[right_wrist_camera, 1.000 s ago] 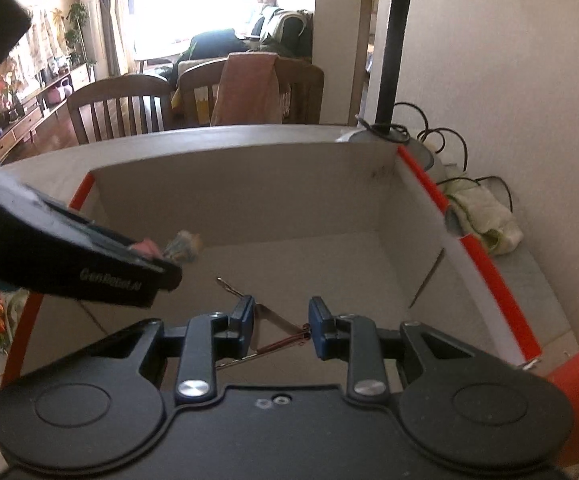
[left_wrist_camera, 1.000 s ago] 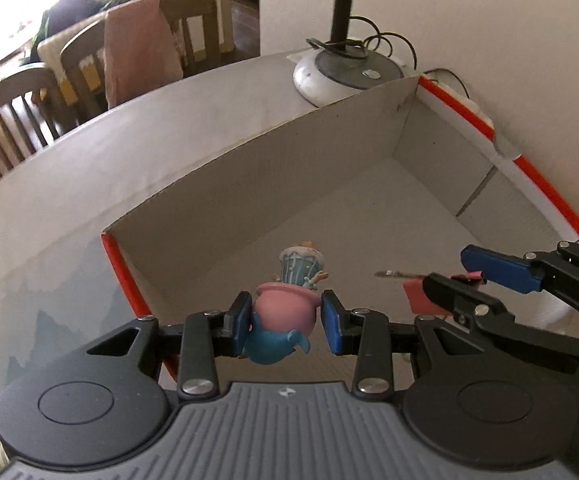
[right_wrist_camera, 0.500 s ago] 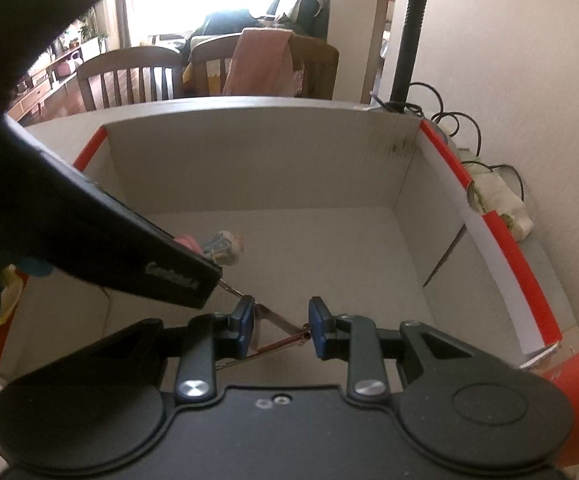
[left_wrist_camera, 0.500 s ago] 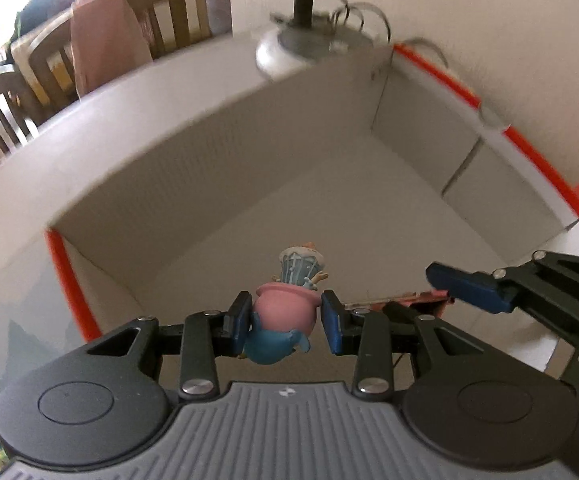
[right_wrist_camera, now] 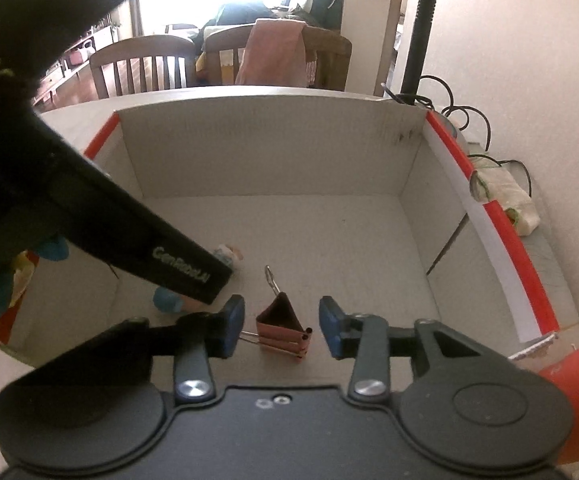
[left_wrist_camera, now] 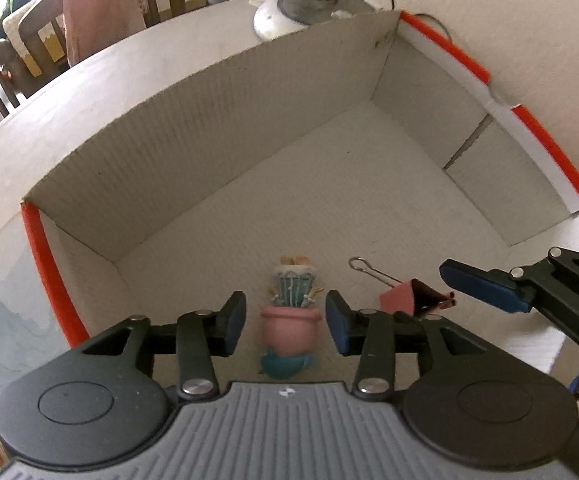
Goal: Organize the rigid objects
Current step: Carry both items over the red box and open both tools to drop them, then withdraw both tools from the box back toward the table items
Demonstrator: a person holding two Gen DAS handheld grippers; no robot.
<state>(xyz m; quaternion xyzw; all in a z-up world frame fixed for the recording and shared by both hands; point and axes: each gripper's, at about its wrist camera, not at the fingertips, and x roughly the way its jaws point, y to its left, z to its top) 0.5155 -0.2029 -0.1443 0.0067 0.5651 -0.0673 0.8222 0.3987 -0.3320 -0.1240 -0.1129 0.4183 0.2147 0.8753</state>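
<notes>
Inside the white cardboard box with red-edged rim, both tools have just been opening: left tool released around the hard, light pink-and-blue toy figurine, right tool released around the stiff, springy pink metal binder clip, best gripped across its flat sides.

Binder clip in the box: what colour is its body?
Pink, with silver wire handles; the binder clip shows best in the right wrist view.

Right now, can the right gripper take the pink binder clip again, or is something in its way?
Probably yes. The pink binder clip lies on the box floor between the open fingers of the right gripper, nothing over it. The left gripper stands beside it.
</notes>
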